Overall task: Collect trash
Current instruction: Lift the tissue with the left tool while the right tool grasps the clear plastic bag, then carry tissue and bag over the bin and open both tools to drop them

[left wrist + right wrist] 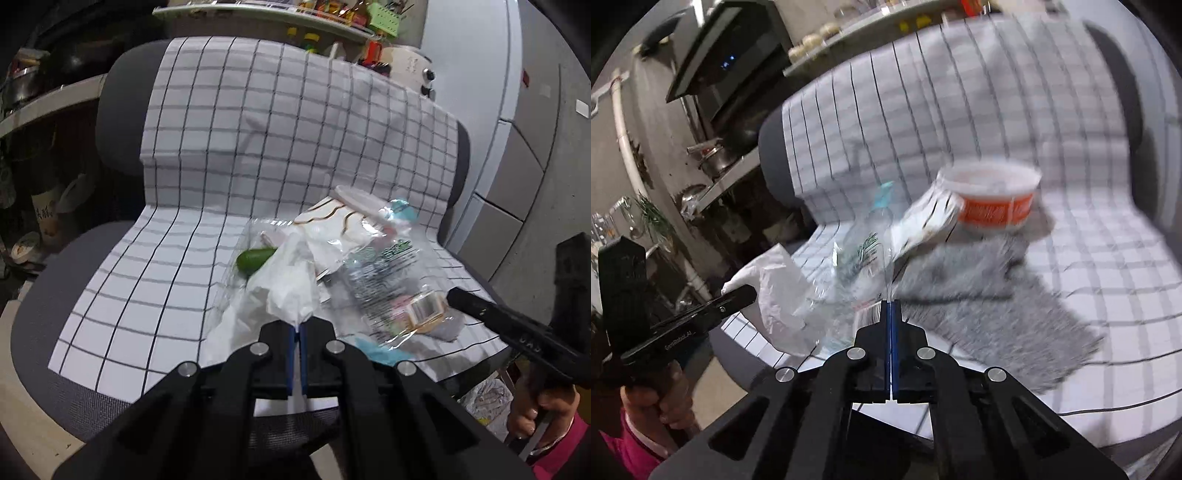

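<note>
Grip check, left to right: left gripper [297,326] has its jaws pinched together on the rim of the white plastic bag [284,291], which bunches up just ahead of the fingertips. Green item [255,260] sits inside the bag, ahead and slightly left of those fingers. Right gripper [891,304] is closed on an edge of the clear printed wrapper [864,258], wrapper hanging between the two tools; whether it's inside the bag mouth I can't tell, right view is blurred. Beyond the right fingertips: grey cloth [997,302], then the orange-and-white tub [993,199] with a crumpled packet [931,218] touching it.

Risks: thin film, small bite, so the wrapper may slip or tear if the hands pull apart. Bag mouth likely collapses with only one side held.

Room: checked cover [184,184] is bare left of the left fingers. Chair seat edge [48,350] is close under both grippers, so anything dropped near side goes to the floor.
</note>
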